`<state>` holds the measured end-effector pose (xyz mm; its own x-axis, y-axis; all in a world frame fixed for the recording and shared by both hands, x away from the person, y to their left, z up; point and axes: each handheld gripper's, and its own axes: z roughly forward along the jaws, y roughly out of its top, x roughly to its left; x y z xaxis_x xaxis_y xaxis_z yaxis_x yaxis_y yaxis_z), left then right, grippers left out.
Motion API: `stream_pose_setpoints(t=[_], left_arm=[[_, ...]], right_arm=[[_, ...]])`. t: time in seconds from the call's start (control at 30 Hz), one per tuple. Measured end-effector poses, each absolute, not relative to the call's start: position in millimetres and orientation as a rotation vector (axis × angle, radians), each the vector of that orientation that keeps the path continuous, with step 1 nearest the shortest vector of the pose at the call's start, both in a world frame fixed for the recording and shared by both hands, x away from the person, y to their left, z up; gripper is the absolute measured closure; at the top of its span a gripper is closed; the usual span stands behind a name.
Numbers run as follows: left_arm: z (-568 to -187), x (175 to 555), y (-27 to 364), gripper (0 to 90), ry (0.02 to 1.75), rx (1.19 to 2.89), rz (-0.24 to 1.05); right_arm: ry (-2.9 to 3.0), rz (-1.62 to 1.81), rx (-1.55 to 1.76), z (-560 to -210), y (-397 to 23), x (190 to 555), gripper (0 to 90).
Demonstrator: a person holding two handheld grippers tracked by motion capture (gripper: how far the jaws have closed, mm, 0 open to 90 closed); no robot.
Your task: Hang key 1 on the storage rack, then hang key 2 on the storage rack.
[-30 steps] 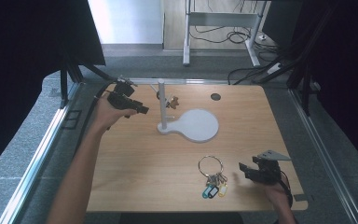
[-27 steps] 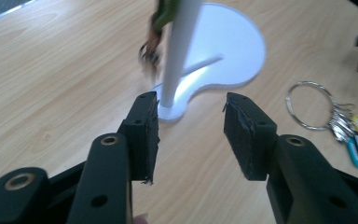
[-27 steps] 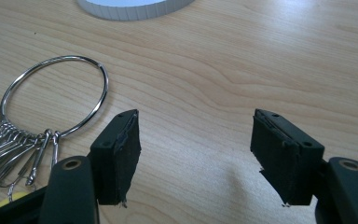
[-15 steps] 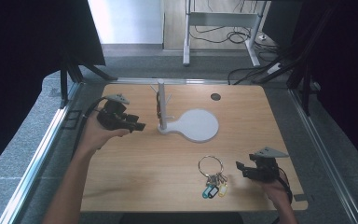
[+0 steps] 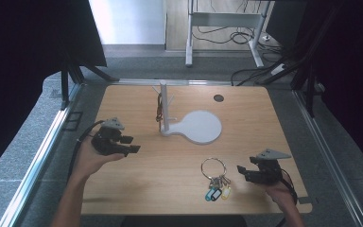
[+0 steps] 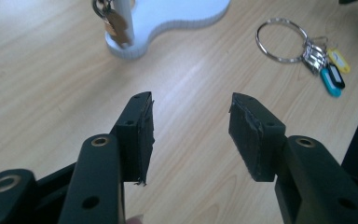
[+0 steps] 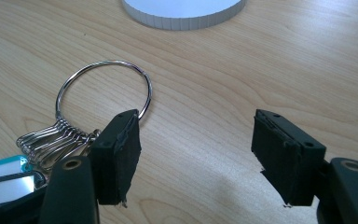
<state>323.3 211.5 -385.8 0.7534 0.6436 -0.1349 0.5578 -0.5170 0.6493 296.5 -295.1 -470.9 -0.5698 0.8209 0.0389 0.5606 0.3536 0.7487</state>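
Nearby, key ring (image 5: 213, 169) on table (image 5: 170, 189), between two gaping tools.

Key tags (image 7: 2, 179) cropped at frame edge

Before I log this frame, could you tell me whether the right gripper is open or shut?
Open. The right gripper has its jaws wide apart with bare table between them; the key ring lies beside its left jaw, ungripped.

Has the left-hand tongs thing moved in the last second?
Yes. The left tongs have pulled back from the white stand toward the person's side of the table, open and empty.
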Motion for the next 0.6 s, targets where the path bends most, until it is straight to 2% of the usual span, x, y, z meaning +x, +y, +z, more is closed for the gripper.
stream_pose_setpoints(t=[0.23,0.6], left_arm=[[-403,311,214,47.8,0.9,2.295,0.173],[-443,308,217,45.5,1.0,2.278,0.167]], right_arm=[[2.307,1.009,1.205,-460,-287,307,34.2],[2.498,0.898,1.138,-443,-267,323,36.5]])
